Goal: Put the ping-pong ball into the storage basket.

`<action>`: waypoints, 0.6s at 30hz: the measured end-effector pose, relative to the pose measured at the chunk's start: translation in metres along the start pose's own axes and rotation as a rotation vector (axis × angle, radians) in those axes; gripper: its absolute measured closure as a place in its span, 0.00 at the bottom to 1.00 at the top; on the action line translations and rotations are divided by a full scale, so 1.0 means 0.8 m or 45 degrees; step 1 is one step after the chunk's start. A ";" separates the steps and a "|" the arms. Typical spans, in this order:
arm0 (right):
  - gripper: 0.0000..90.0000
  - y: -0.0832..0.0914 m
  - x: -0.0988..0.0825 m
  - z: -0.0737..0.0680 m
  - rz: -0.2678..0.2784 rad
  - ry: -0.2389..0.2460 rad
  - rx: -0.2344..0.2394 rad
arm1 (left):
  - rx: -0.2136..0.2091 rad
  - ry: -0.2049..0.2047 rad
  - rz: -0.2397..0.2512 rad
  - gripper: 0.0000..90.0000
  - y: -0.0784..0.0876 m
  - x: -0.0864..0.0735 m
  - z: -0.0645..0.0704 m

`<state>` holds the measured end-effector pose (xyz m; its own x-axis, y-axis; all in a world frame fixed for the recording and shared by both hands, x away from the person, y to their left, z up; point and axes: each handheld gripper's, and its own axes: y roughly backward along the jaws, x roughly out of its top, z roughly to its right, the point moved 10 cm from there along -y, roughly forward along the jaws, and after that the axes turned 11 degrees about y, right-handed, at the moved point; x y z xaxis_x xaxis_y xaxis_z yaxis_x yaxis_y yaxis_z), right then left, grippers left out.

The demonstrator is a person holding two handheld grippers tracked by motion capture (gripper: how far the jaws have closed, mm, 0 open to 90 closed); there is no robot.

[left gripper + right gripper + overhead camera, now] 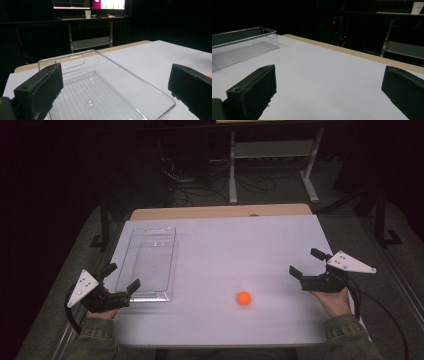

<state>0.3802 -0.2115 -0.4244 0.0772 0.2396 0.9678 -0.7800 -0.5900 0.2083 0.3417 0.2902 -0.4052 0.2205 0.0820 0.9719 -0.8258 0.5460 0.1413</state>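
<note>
Nothing is picked up yet. The small orange ball (243,298) sits alone on the white desk (240,245), near the front edge, between the two hands. The clear plastic tray (147,262) lies well apart from it, on the left side of the desk, and it is empty.

The left hand-held gripper (122,277) waits right at the near end of the tray with its jaws wide apart and nothing in them. The right hand-held gripper (306,262) waits by the right edge of the desk, jaws wide apart too, and holds nothing.

This looks like the very start of the job. I think the ball should go into the tray. The right hand-held gripper is closer, so it would need to come down around the ball and squeeze softly, because a round ball can roll away.

The room behind the desk is very dark and hard to make out. In the left gripper view a bit of orange peeks out at the right edge behind a jaw.
</note>
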 end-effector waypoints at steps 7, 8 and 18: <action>0.00 0.001 0.002 -0.002 0.011 0.005 0.010 | -0.003 0.021 -0.009 0.00 0.002 -0.002 0.002; 0.00 0.001 0.002 -0.002 0.012 0.006 0.010 | -0.003 0.019 -0.011 0.00 0.002 -0.002 0.002; 0.00 0.000 0.002 -0.004 0.018 0.007 0.016 | -0.008 0.005 -0.035 0.00 0.003 -0.001 0.009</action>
<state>0.3785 -0.2089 -0.4229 0.0623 0.2355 0.9699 -0.7732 -0.6031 0.1961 0.3361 0.2854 -0.4044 0.2450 0.0698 0.9670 -0.8162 0.5531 0.1669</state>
